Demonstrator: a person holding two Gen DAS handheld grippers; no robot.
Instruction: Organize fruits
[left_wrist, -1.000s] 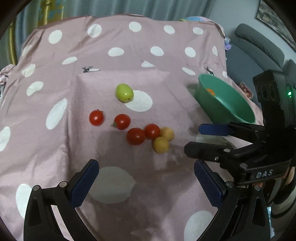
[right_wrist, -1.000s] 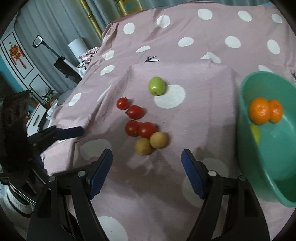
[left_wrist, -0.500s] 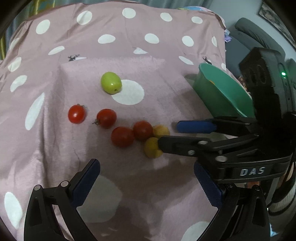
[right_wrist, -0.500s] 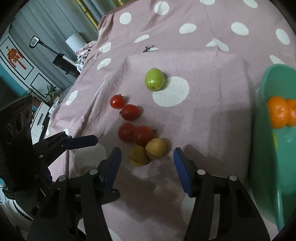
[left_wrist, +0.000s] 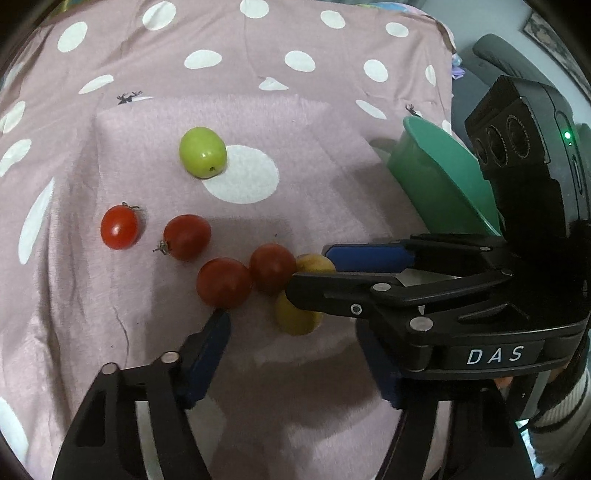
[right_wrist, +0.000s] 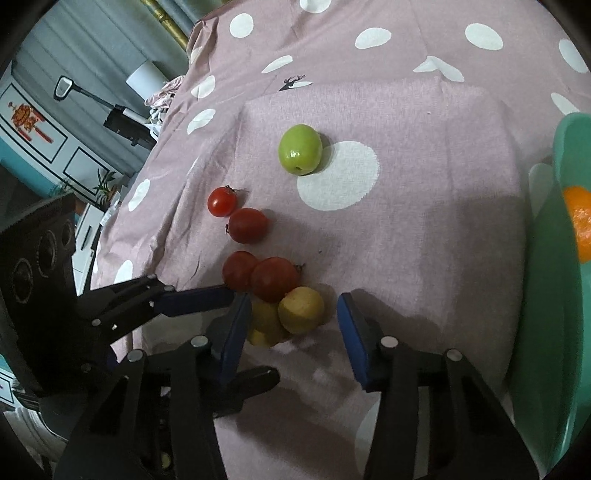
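Partway through, by judgement: an orange citrus fruit (right_wrist: 580, 227) already sits in the green plastic bowl (left_wrist: 436, 177) at the pink polka-dot tablecloth's (left_wrist: 258, 92) right edge. Left on the cloth: one green round fruit (left_wrist: 202, 152), four red cherry tomatoes (left_wrist: 224, 283) and two yellow round fruits (right_wrist: 301, 310) mid-cloth. The right gripper (right_wrist: 291, 326) has just been closing, jaws parted around the yellow pair, pads not yet pressing. The left gripper (left_wrist: 295, 354), also just closing, is parted and empty.

Cloth (left_wrist: 332, 155): pink, white dots.
Green fruit (left_wrist: 202, 152): far, alone.
Tomatoes (left_wrist: 224, 282): four, two touching.
Yellow fruits (left_wrist: 297, 317): two, beside tomatoes.
Right gripper (left_wrist: 314, 271): jaws closing around farther yellow fruit.
Left gripper (left_wrist: 295, 354): jaws closing, nothing pinched.
Bowl (left_wrist: 436, 177): green, right.
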